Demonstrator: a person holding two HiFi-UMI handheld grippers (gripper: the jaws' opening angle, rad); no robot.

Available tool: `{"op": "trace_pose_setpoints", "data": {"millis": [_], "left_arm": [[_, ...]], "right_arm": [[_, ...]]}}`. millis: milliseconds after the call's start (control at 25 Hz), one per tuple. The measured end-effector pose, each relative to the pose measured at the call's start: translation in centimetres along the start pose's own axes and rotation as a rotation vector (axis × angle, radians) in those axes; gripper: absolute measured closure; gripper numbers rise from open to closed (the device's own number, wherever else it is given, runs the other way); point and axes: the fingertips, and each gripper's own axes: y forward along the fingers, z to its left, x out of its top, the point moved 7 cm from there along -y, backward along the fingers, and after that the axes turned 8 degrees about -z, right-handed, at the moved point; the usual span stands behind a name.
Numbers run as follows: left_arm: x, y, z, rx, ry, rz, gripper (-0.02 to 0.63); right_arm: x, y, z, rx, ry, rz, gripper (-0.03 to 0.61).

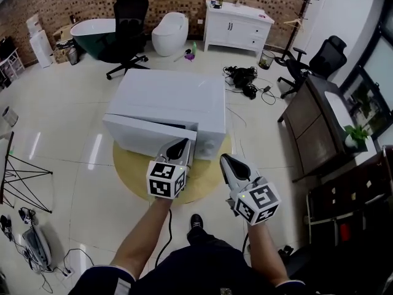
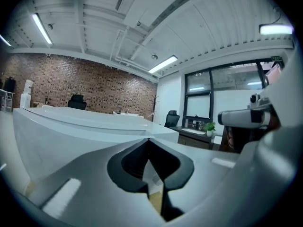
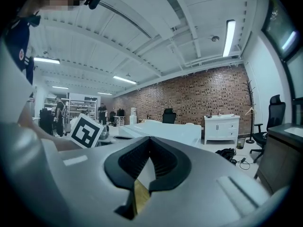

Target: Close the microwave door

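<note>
A white microwave (image 1: 172, 97) stands on a round wooden table (image 1: 207, 180). Its door (image 1: 147, 133) hangs slightly ajar, the free edge standing a little out from the front face. My left gripper (image 1: 183, 144) is shut and empty, its tip right at the door's free edge; whether it touches I cannot tell. In the left gripper view the microwave (image 2: 71, 126) fills the left, beyond the shut left gripper (image 2: 149, 142). My right gripper (image 1: 225, 159) is shut and empty, held off the microwave's front right corner. In the right gripper view, the microwave (image 3: 163, 129) lies ahead of the right gripper (image 3: 148, 139).
A black office chair (image 1: 129, 23), a dark bathtub (image 1: 92, 32), a toilet (image 1: 170, 32) and a white cabinet (image 1: 236, 24) stand behind. A dark desk (image 1: 313, 125) with another chair (image 1: 322, 57) is to the right. Cables (image 1: 245, 78) lie on the tiled floor.
</note>
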Motion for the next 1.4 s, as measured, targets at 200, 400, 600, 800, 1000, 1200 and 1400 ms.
{"op": "trace_pose_setpoints", "data": {"millis": [200, 400, 600, 800, 1000, 1200, 1400], "left_arm": [[0.4, 1.5, 0.4, 0.019, 0.0, -0.02, 0.603], [0.5, 1.6, 0.3, 0.025, 0.001, -0.033, 0.603], [0.5, 1.9, 0.4, 0.026, 0.007, -0.026, 0.604], [0.7, 3.5, 1.0, 0.035, 0.014, 0.003, 0.604], [0.7, 3.5, 1.1, 0.035, 0.008, -0.004, 0.603], [1.1, 3.1, 0.9, 0.031, 0.001, -0.007, 0.603], [2.1, 0.7, 0.5, 0.026, 0.003, -0.03, 0.603]], "right_arm": [[-1.0, 0.0, -1.3, -0.014, 0.026, 0.015, 0.577], [-1.6, 0.3, -2.1, -0.013, 0.056, 0.022, 0.577], [-2.3, 0.8, -2.5, -0.003, 0.074, 0.041, 0.577], [-2.7, 0.8, -2.9, -0.011, 0.084, 0.041, 0.577], [-2.4, 0.6, -3.3, -0.021, 0.088, 0.028, 0.577], [-2.2, 0.6, -2.8, -0.013, 0.092, 0.017, 0.577], [-1.6, 0.9, -1.2, 0.011, 0.09, -0.002, 0.577]]}}
